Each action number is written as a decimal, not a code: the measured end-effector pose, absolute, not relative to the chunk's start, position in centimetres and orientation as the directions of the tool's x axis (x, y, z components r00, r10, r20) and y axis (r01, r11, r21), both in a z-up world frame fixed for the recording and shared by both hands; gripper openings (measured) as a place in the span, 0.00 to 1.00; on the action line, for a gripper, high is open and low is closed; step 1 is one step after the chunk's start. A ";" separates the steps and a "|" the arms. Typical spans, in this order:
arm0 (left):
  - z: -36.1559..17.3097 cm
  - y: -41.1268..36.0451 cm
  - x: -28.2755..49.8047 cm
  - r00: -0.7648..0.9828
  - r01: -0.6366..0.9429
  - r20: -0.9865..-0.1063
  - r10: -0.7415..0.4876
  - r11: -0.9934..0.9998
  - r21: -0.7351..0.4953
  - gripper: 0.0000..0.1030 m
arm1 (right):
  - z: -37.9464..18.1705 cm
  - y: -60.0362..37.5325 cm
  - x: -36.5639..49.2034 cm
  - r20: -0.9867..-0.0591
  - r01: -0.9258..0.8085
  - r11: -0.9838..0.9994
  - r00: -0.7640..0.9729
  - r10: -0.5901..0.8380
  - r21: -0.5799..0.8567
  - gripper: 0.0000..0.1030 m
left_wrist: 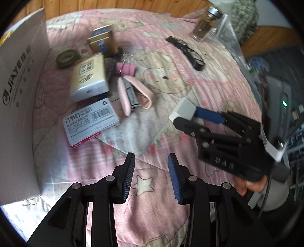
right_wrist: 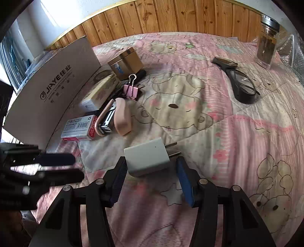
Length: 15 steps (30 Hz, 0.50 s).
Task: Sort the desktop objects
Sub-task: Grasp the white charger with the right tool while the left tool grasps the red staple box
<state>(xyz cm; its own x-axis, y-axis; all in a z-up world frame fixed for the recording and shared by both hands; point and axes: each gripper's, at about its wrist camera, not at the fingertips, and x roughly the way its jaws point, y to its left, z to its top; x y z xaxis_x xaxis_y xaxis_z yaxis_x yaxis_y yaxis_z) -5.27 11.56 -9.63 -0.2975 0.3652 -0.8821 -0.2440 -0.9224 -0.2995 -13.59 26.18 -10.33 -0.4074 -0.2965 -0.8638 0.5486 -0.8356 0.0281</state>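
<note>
A white charger plug [right_wrist: 147,159] lies tilted on the pink quilt [right_wrist: 237,142] between the fingers of my right gripper [right_wrist: 151,161]. The left pad is at its side and a gap shows beside the right pad, so the gripper is open. In the left wrist view the right gripper [left_wrist: 187,115] straddles the charger [left_wrist: 183,109]. My left gripper [left_wrist: 151,157] hangs open over bare quilt, nothing between its fingers. To the left lie a staple box [left_wrist: 91,121], a pink stapler [left_wrist: 133,93], a tissue pack [left_wrist: 89,77], a pink binder clip [left_wrist: 125,69] and a gold tin [left_wrist: 102,40].
A tall cardboard box [right_wrist: 53,91] stands along the left side. Black glasses [right_wrist: 241,85] and a glass jar [right_wrist: 266,41] are at the far right. A dark tape roll [left_wrist: 67,58] lies by the box. A wooden wall [right_wrist: 161,17] bounds the far edge.
</note>
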 end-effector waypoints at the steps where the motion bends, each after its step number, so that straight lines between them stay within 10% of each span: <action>1: -8.8 11.5 -4.9 -0.330 -0.255 -0.879 0.344 -0.929 -0.268 0.37 | -10.3 26.7 -13.9 -0.864 0.554 -0.832 -0.404 -0.301 0.031 0.52; 8: -9.8 8.3 -8.6 -0.487 -0.123 -0.871 0.063 -0.992 -0.003 0.44 | -10.3 26.9 -13.8 -0.860 0.559 -0.826 -0.388 -0.331 0.066 0.62; 15: -9.5 10.9 -6.8 -0.338 -0.274 -0.867 0.366 -0.920 -0.281 0.48 | -10.5 28.2 -14.4 -0.860 0.510 -0.857 -0.405 -0.311 0.069 0.67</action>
